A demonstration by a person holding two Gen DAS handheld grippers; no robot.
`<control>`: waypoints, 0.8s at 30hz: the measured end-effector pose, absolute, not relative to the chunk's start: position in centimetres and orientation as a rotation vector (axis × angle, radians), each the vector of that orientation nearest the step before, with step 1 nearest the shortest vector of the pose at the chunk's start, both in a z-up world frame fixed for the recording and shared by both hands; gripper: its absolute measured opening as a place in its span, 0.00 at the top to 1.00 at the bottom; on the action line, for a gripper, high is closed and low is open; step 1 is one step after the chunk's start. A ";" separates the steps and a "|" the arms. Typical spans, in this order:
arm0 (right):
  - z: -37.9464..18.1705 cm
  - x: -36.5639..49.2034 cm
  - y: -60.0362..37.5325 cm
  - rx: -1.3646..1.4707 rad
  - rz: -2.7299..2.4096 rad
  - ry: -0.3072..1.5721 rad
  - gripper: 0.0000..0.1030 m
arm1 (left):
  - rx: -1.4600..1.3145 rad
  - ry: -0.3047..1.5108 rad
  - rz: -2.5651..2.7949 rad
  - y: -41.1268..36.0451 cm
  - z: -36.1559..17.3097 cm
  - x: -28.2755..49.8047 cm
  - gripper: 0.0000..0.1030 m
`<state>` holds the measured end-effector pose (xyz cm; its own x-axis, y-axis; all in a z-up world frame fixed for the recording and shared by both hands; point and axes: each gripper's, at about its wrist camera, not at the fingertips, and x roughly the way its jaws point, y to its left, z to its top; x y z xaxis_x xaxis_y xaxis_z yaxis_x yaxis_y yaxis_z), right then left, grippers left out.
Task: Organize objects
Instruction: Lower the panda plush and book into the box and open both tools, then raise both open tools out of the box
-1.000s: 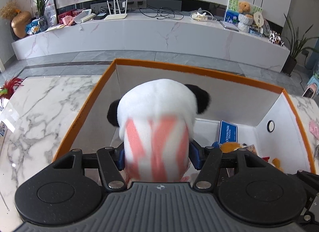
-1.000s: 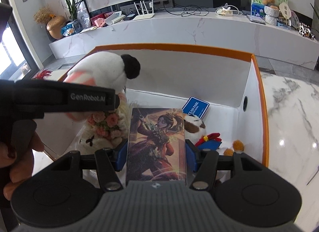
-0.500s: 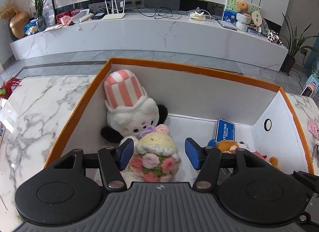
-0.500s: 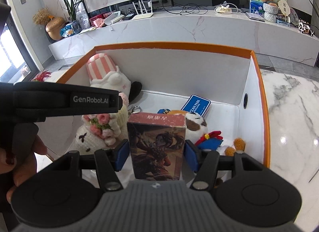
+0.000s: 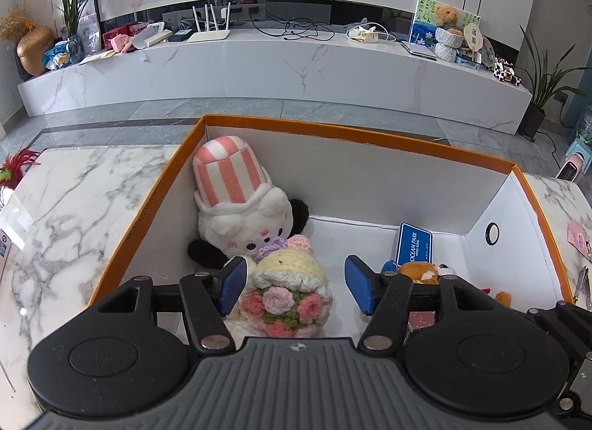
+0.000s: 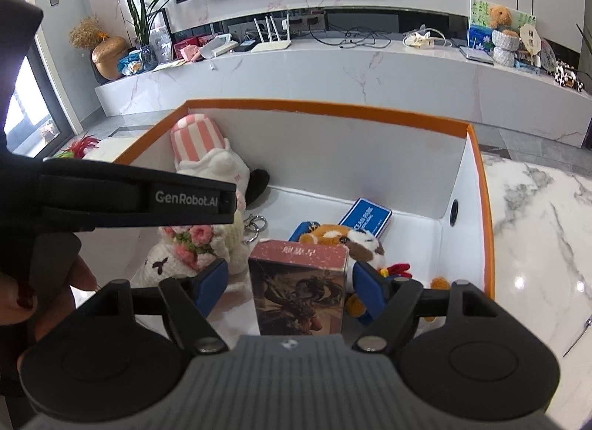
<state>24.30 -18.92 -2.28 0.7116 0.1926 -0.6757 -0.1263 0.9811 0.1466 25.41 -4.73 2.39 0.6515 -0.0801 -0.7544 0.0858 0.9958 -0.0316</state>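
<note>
Orange-rimmed box lay ahead of both grippers on the marble table, toys inside. Panda plush in a striped hat leaned in its far left corner, beyond the left gripper, whose jaws stood apart over a crocheted doll without touching it. Right gripper had just been opening; an illustrated card box stood between its pads, clear of both. Blue card lay farther ahead.

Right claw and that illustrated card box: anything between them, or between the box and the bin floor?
Nothing visible. The right claw has just been opening; the card box stands upright between its fingers, already inside the orange-rimmed bin. Its base is hidden.
</note>
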 end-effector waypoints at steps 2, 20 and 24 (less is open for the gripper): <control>-2.0 24.2 -18.9 0.092 0.179 0.743 0.24 | 0.005 0.850 -0.095 -4.7 2.5 25.3 0.33; 0.0 22.0 -18.7 0.068 0.167 0.674 0.14 | -0.002 0.782 -0.096 -3.8 4.9 23.3 0.29; 0.6 21.1 -18.5 0.057 0.169 0.660 0.13 | 0.004 0.771 -0.098 -3.7 5.5 22.6 0.28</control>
<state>21.08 -18.47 0.58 0.7768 0.1740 -0.6052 -0.1376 0.9847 0.1066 22.58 -3.69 5.46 0.7127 -0.0872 -0.6961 0.0902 0.9954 -0.0323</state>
